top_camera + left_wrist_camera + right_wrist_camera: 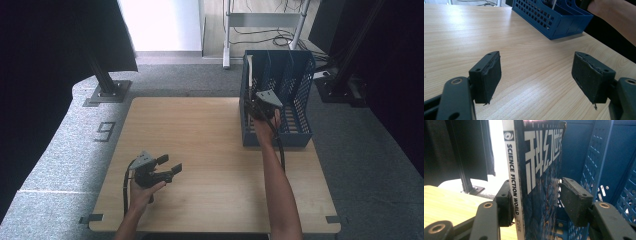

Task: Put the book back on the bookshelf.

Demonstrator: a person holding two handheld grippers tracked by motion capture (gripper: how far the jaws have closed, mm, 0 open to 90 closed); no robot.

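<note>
Upright in the blue file rack (599, 157), a magazine (541, 182) stands between the jaws of the right gripper (536, 202). Its white spine reads "SCIENCE FICTION WORLD" in dark capitals, with a small eye-like logo in a dark square above the words. Large white Chinese characters run across the top of its dark blue cover. The left jaw lies against the spine, while the right jaw stands a little off the cover, so the jaws are about half open and do not clamp the magazine.

From the high view, the right gripper (256, 107) reaches into the leftmost slot of the rack (300, 90), which sits at the far right of the wooden table (200, 130); the pale edge of the magazine (250, 67) rises at the rack's left wall. A grey "9" (105, 131) is marked on the floor left of the table.

The left gripper (170, 167) hovers over the near left part of the table, jaws wide apart with nothing between them; its own view shows bare wood (534, 75) between the pads (491, 77).
</note>
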